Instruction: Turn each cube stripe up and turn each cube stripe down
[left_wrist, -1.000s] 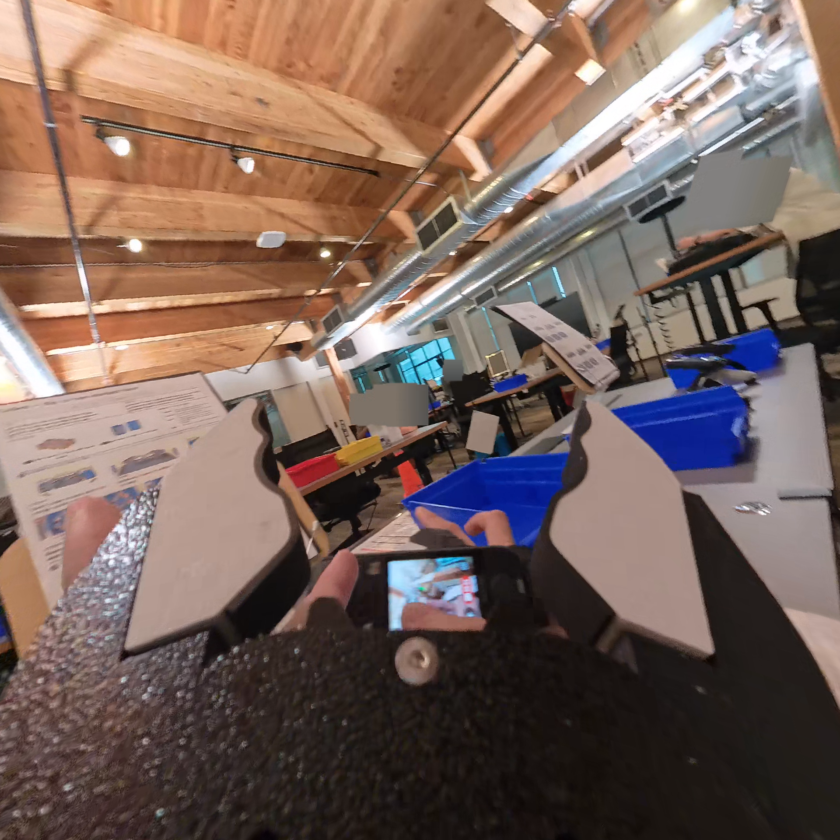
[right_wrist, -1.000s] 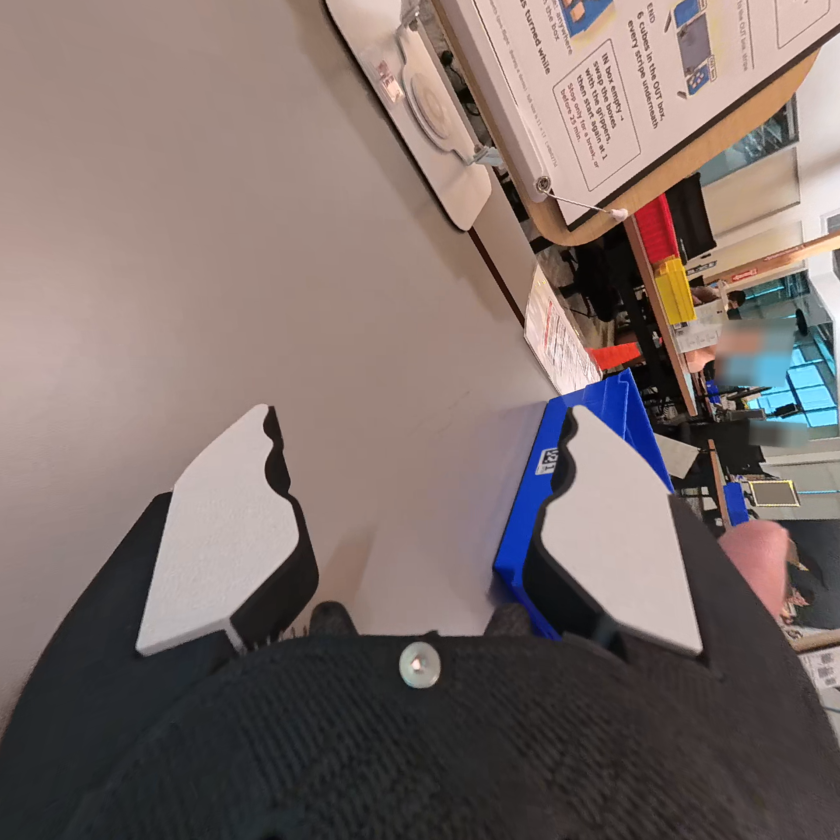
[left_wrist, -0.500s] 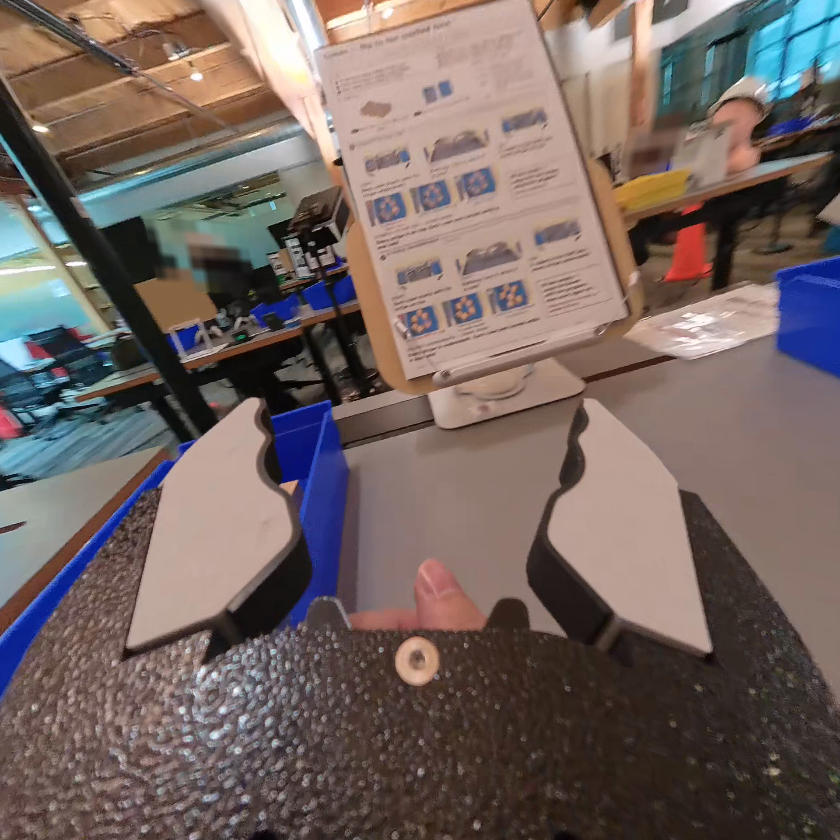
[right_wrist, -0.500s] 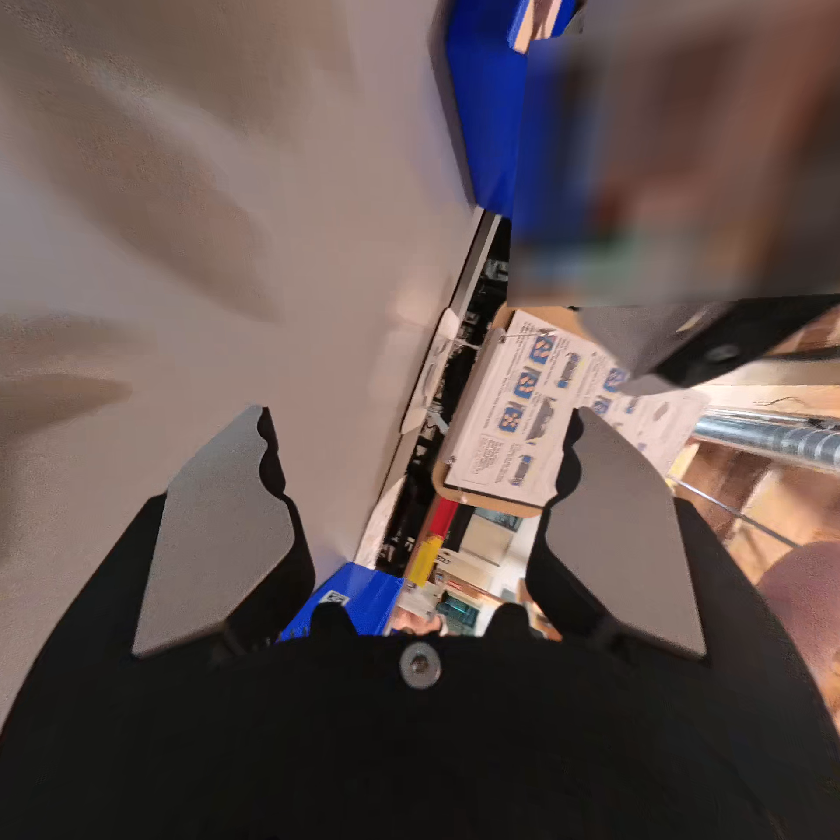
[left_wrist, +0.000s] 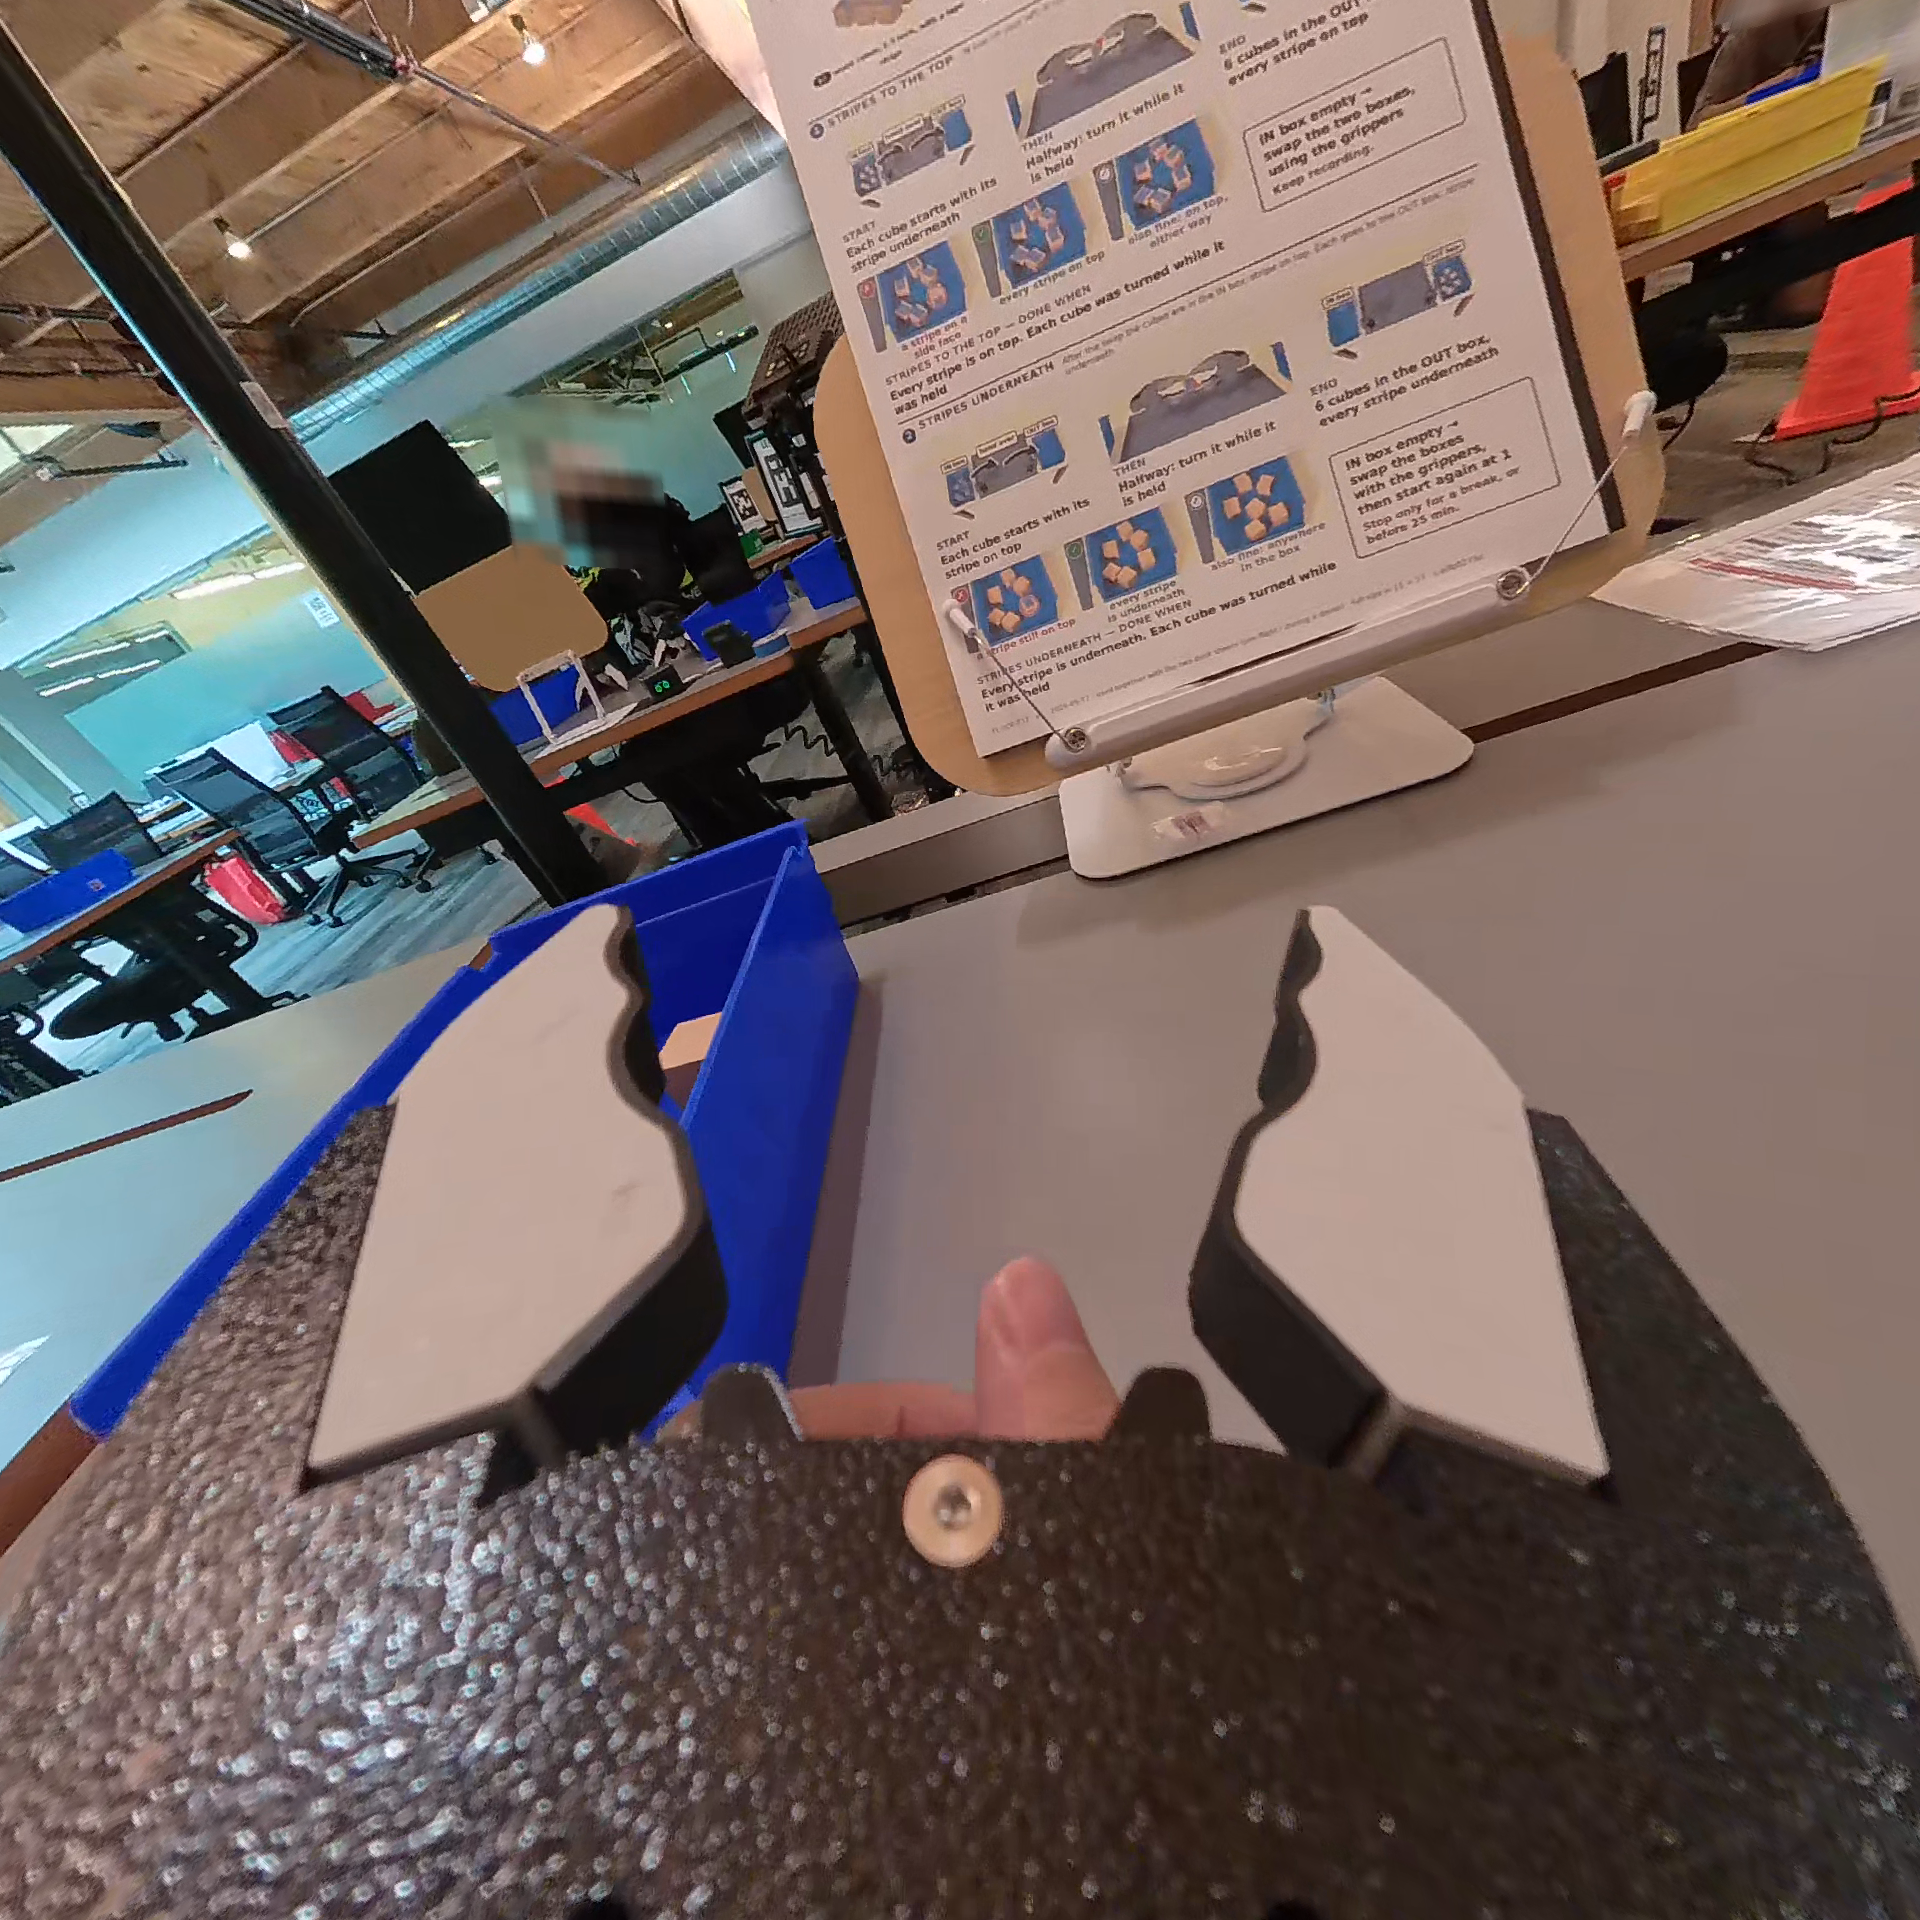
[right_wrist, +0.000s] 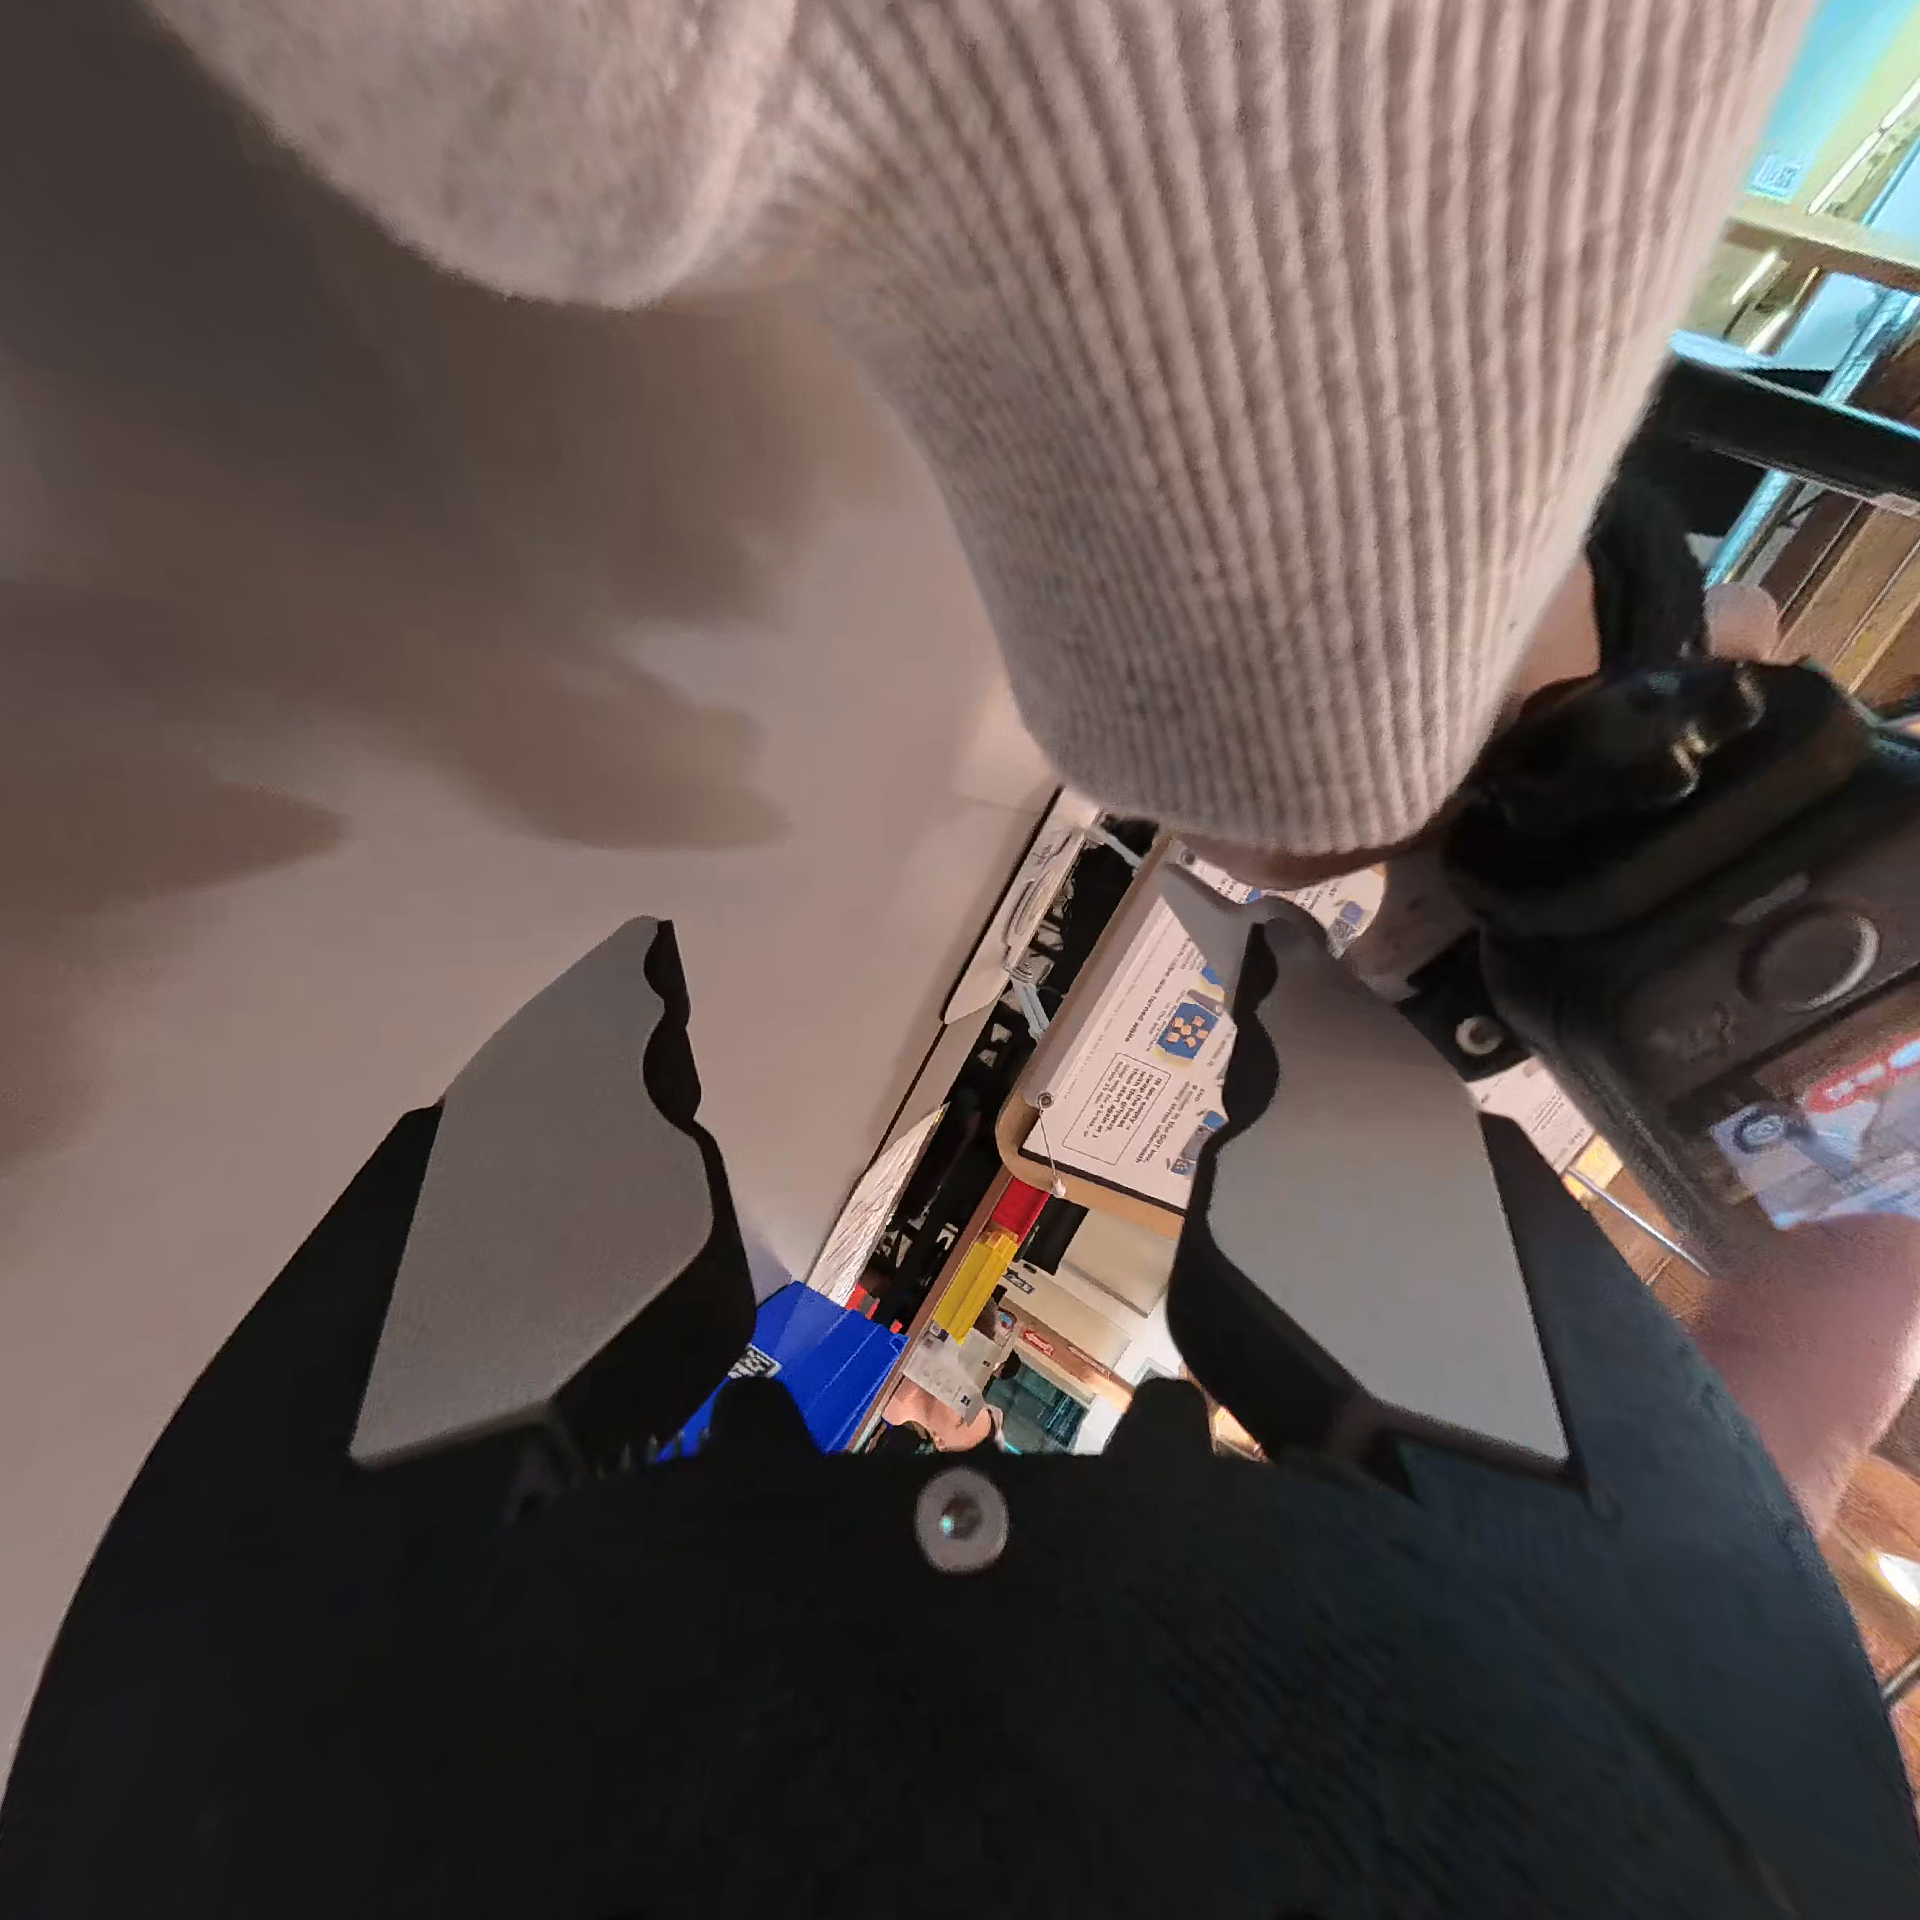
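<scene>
My left gripper (left_wrist: 961, 1023) is open and empty above the grey table (left_wrist: 1455, 987). A blue bin (left_wrist: 769, 1039) stands at its left, and its left finger hangs over the bin. A wooden cube (left_wrist: 688, 1044) peeks out inside the bin; its stripe is hidden. My right gripper (right_wrist: 956, 1023) is open and empty, rolled sideways over the table (right_wrist: 312, 831). A second blue bin (right_wrist: 821, 1351) shows small between its fingers. The other gripper's black body and camera (right_wrist: 1683, 883) are at the right of that view.
An instruction board on a white stand (left_wrist: 1226, 343) rises at the table's far edge; it also shows in the right wrist view (right_wrist: 1132, 1070). A person's ribbed pale sleeve (right_wrist: 1195, 364) fills the top of the right wrist view. A fingertip (left_wrist: 1023, 1340) shows under the left gripper.
The left gripper swung down from the ceiling to face the table, the bin and the board. The right gripper rolled and turned; the sleeve and the other gripper came into its view.
</scene>
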